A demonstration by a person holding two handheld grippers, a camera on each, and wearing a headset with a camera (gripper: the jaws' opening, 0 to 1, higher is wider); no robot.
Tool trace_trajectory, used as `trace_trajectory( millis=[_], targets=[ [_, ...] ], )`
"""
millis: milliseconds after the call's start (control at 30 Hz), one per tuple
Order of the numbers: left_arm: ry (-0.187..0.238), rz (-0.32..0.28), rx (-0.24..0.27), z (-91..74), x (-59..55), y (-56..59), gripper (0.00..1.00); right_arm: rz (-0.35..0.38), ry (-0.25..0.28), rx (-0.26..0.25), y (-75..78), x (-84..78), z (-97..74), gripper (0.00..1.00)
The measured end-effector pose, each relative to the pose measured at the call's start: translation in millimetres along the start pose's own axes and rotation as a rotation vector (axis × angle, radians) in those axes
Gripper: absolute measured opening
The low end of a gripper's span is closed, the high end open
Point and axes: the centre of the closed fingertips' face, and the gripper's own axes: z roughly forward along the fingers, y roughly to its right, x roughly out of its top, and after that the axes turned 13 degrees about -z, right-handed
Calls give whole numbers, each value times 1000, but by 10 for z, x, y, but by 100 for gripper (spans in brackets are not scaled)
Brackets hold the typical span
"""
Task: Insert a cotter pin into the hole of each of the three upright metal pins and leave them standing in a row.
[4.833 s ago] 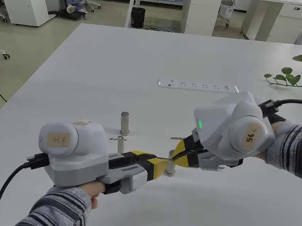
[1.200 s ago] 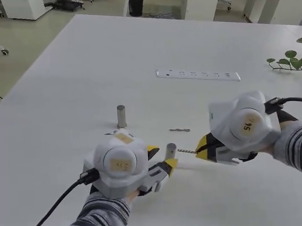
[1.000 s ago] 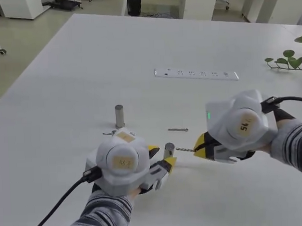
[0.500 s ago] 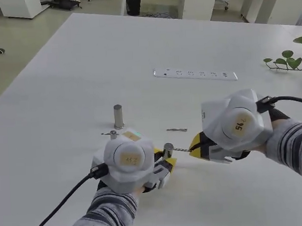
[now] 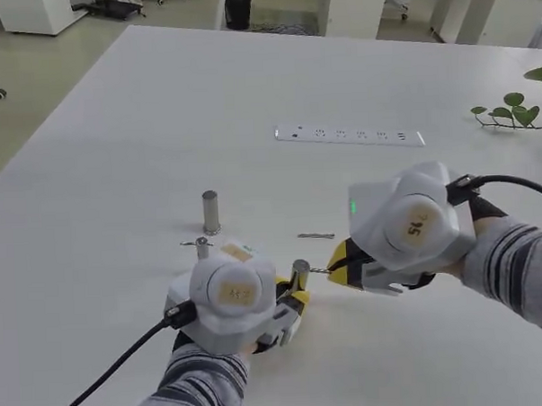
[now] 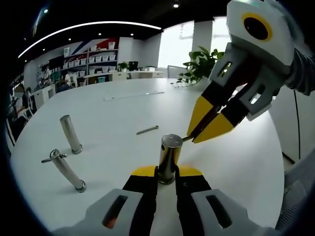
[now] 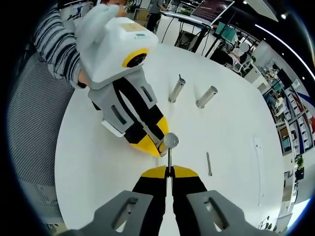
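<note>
My left gripper [image 6: 167,178] is shut on the base of an upright metal pin [image 6: 170,156], which stands near the table's front [image 5: 299,275]. My right gripper [image 7: 169,172] is shut on a thin cotter pin [image 7: 169,158], held level with its tip at the pin's head [image 7: 171,140]. In the head view the cotter pin [image 5: 318,270] spans the gap between the right gripper [image 5: 334,263] and the pin. A second metal pin [image 5: 201,247], left of the others, has a cotter pin through its top. A third pin [image 5: 210,212] stands bare behind it. A loose cotter pin [image 5: 316,236] lies on the table.
A white power strip [image 5: 349,135] lies across the middle of the white table [image 5: 160,127]. A green plant sprig [image 5: 517,111] reaches in at the far right. Cables trail from both grippers toward the near edge.
The right gripper has moved left with the cotter pin, so its tip now meets the head of the held pin. The left gripper has shifted slightly while keeping hold of that pin.
</note>
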Motion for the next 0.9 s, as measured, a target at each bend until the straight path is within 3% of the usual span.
trace_trajectory(
  millis=[200,900],
  targets=[
    [-2,-2,7,10,-2,-11,10,-31,-3,-12,20,40,27,0],
    [-1,8,21,8,-14,-14,10,-18,17,-12,37,132,107,0]
  ],
)
